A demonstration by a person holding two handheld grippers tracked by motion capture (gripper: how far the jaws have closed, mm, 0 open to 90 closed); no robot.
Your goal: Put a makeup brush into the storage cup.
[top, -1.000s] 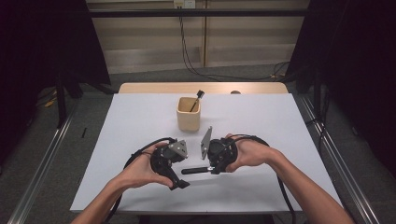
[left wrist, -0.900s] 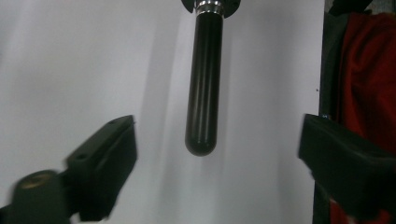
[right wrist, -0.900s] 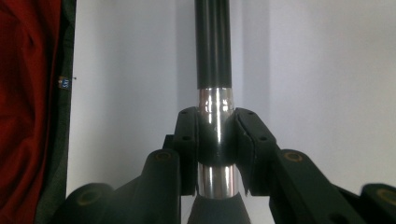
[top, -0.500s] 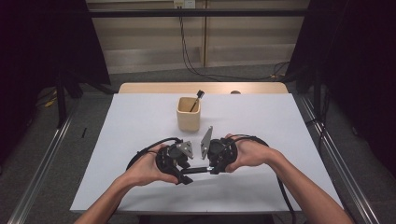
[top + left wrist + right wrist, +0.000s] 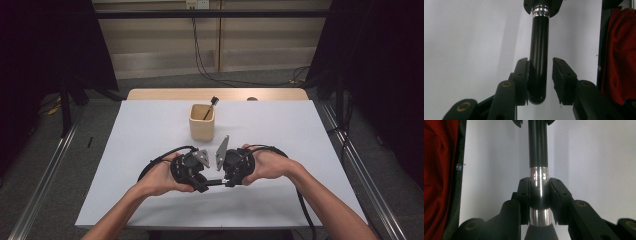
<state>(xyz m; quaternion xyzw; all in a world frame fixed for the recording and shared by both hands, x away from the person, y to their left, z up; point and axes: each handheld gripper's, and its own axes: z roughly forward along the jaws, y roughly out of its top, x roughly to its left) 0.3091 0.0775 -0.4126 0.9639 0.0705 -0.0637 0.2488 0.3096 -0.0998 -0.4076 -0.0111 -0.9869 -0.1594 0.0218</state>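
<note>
I'm scanning for lettering and getting almost nothing. In the right gripper view, at nine o'clock, a small dark tag (image 5: 458, 167) sits on the edge of the red cloth (image 5: 439, 177), with pale marks on it too tiny for me to read. On the white table top (image 5: 150, 130) and the tan square wooden cup (image 5: 201, 125) I can make out no print at all.

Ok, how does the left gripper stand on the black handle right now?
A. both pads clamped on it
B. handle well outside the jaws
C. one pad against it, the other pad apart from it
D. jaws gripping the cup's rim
C. In the left gripper view the left gripper has been closing around the handle: one pad lies against it, the other pad stands apart with a gap showing.
</note>
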